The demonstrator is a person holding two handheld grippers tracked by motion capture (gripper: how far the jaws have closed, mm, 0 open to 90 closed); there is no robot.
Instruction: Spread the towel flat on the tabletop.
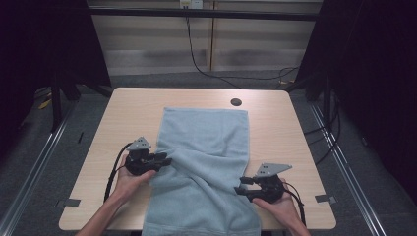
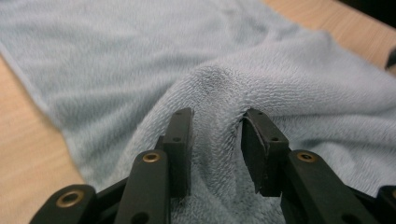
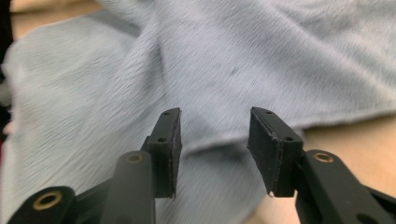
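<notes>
A light blue towel (image 1: 204, 147) lies lengthwise down the middle of the wooden table (image 1: 133, 108), its near end hanging over the front edge. A raised ridge runs across it between my two grippers. My left gripper (image 1: 167, 160) is at the towel's left edge; in the left gripper view (image 2: 217, 116) its jaws pinch a humped fold of the towel (image 2: 140, 56). At the right edge, my right gripper (image 1: 239, 186) points left. Seen in the right gripper view (image 3: 215, 116), its jaws stand apart with nothing between them, just above the towel (image 3: 233, 56) edge.
A round dark cable hole (image 1: 236, 102) sits in the table beyond the towel's far right corner. Bare wood flanks the towel on both sides. Black cables (image 1: 206, 69) trail on the floor behind the table, and dark stands rise at both sides.
</notes>
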